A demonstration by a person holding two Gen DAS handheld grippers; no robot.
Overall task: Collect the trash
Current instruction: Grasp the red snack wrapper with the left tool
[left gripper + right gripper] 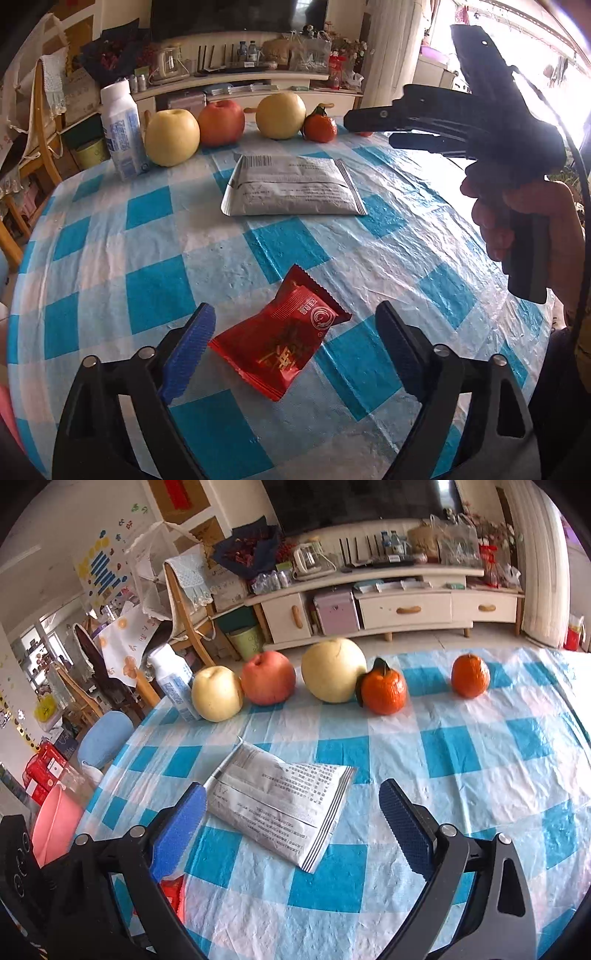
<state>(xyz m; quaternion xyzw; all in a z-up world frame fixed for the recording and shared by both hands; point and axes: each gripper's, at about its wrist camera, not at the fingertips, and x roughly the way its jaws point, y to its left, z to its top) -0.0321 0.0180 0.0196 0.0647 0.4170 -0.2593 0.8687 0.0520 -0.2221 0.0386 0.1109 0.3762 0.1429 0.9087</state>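
On the checked worktop (155,236), the grey packet (280,808) lies just ahead of my right tongs (293,825), spread wide. The smaller red wrapper (279,338) sits between my left tongs (295,338), also wide, its long axis slanting across them.

Round table (110,266) covered with a blue-and-white checked plastic cloth (461,786). Along its far edge — white bottle (122,129), yellow pear (171,137), red apple (221,122), larger yellow pear (280,116), leafed tangerine (320,127), and a second tangerine (470,675) set apart. Mid-table lies a flat silver packet (291,190); nearer — a red snack wrapper (280,339), flat on the cloth.
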